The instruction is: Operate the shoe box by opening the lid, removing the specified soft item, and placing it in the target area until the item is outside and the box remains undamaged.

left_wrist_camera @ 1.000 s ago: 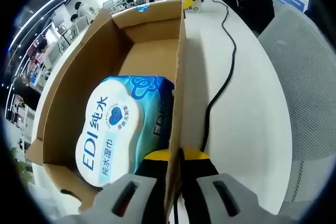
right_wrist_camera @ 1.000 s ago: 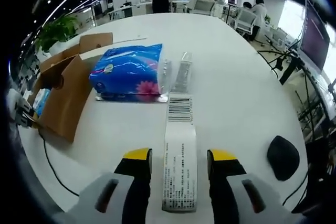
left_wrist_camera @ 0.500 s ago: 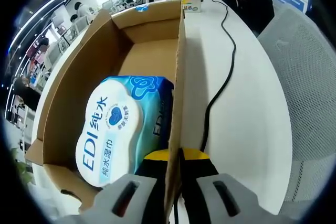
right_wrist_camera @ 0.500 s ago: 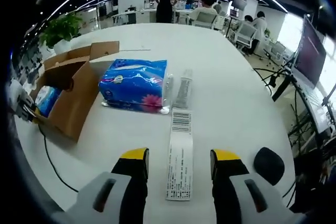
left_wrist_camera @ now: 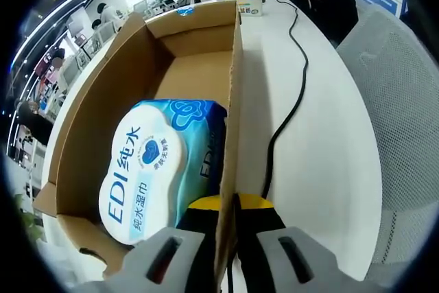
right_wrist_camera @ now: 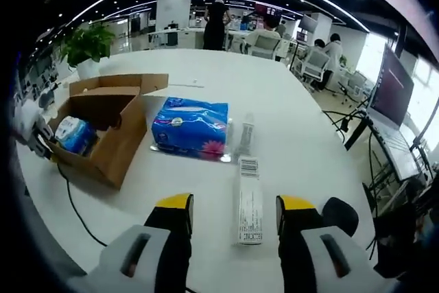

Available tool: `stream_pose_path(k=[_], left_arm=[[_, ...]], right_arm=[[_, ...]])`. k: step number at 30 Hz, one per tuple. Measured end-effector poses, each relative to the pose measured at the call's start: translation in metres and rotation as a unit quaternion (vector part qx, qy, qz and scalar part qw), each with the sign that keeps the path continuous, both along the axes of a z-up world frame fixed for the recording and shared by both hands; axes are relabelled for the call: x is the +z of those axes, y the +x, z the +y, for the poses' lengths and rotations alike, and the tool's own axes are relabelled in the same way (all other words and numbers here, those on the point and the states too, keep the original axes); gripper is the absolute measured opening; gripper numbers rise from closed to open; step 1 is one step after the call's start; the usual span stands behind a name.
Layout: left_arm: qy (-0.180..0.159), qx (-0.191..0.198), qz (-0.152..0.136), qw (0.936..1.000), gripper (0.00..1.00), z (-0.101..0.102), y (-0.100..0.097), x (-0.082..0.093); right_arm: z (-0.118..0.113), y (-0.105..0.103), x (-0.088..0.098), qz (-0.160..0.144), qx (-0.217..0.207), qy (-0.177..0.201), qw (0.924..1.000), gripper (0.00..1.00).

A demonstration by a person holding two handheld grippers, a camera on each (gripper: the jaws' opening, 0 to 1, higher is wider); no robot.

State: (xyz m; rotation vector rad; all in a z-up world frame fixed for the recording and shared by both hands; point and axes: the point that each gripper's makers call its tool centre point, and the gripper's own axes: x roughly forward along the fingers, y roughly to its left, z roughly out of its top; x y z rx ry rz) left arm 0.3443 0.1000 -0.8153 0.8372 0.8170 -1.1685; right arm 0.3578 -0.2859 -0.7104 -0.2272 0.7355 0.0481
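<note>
Clamping the near side wall of the shoe box, my left gripper has its two yellow-tipped jaws closed on the cardboard edge, one jaw inside the box and one outside. The box stands open on the white table. Inside it lies a pack of wet wipes, blue and white with a large white label, resting on the box floor close to the wall I am gripping. A black cable runs across the table just beside the outer face of that wall.

My right gripper hangs above the table with its jaws spread wide and nothing between them. Below it, on the table, lies a long narrow white carton with a barcode at its far end. Beyond that are a small clear tube-like packet and a blue tissue pack with a pink flower, side by side. The tissue pack sits outside the box, just beside its right wall. A black mouse rests to the right.
</note>
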Motion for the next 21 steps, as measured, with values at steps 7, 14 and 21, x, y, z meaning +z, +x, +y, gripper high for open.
stream_pose_path(k=[7, 14, 21], left_arm=[[0.0, 0.0, 0.0, 1.0, 0.04, 0.0, 0.0, 0.0], [0.0, 0.0, 0.0, 1.0, 0.04, 0.0, 0.0, 0.0], [0.0, -0.002, 0.0, 1.0, 0.04, 0.0, 0.0, 0.0]], right_arm=[[0.009, 0.008, 0.012, -0.008, 0.036, -0.027, 0.999, 0.53], [0.031, 0.014, 0.016, -0.001, 0.111, -0.046, 0.9928, 0.59], [0.043, 0.019, 0.026, -0.001, 0.148, -0.086, 0.9852, 0.59]])
